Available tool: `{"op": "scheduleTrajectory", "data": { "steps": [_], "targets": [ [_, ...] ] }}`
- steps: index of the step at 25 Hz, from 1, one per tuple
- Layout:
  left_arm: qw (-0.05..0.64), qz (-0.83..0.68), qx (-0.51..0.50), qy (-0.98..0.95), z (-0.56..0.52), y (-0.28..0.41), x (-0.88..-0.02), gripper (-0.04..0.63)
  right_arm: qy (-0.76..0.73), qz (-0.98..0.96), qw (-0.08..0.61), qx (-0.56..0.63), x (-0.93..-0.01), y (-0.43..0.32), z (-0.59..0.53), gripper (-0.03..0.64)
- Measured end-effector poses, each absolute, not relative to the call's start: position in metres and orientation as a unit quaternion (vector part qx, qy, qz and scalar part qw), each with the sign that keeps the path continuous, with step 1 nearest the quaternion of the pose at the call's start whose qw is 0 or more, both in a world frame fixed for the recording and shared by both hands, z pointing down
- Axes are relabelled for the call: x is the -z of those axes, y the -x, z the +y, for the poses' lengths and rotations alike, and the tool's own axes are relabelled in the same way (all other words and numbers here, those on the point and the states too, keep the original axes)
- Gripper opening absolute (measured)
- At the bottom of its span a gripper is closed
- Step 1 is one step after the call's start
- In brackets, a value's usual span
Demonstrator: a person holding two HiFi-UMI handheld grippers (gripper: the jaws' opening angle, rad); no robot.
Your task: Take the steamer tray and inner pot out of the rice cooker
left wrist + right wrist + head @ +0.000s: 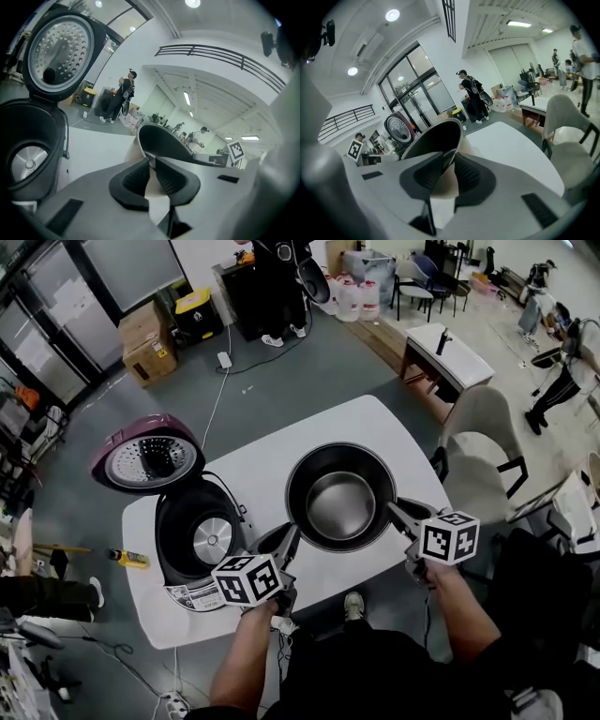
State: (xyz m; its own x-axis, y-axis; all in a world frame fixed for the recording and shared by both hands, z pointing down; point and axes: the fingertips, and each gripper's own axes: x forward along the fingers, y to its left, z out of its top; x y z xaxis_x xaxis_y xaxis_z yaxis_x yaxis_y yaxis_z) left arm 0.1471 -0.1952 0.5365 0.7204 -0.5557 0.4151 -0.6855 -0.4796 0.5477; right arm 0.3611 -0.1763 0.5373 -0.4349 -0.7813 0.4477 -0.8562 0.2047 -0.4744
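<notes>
I am holding the inner pot (341, 495) beside the rice cooker (202, 540). The left hand-held gripper (292, 531) and right hand-held gripper (393, 511) are clamping its rim. Next I am lowering it level onto the bench (375, 423).

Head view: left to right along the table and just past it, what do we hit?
rice cooker, lid open → left gripper, jaws shut on the pot's rim → inner pot → right gripper, jaws shut on the opposite rim → chair
</notes>
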Motion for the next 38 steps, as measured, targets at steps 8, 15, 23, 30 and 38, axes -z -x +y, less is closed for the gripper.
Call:
{"op": "scheduleTrajectory", "data": {
  "steps": [8, 15, 23, 30, 38],
  "targets": [
    [0.415, -0.358, -0.122, -0.827, -0.180, -0.157, -0.608, 0.037, -0.511, -0.766, 0.104, -0.377, -0.609, -0.371, -0.164, 0.078],
    [0.446, -0.360, -0.122, -0.810, -0.171, -0.152, -0.655, 0.040, -0.500, -0.759, 0.126, -0.397, -0.659, -0.367, -0.158, 0.080],
    [0.377, -0.408, -0.131, -0.821, -0.178, -0.143, -0.634, 0.104, -0.553, -0.758, 0.137, -0.319, -0.638, -0.380, -0.163, 0.164],
    [0.193, -0.483, -0.082, -0.850, -0.207, -0.119, -0.511, 0.064, -0.552, -0.807, 0.072, -0.196, -0.515, -0.347, -0.190, 0.164],
    [0.085, -0.502, -0.019, -0.861, -0.202, -0.097, -0.394, -0.005, -0.547, -0.836, 0.020, -0.018, -0.387, -0.298, -0.198, 0.026]
  ]
}}
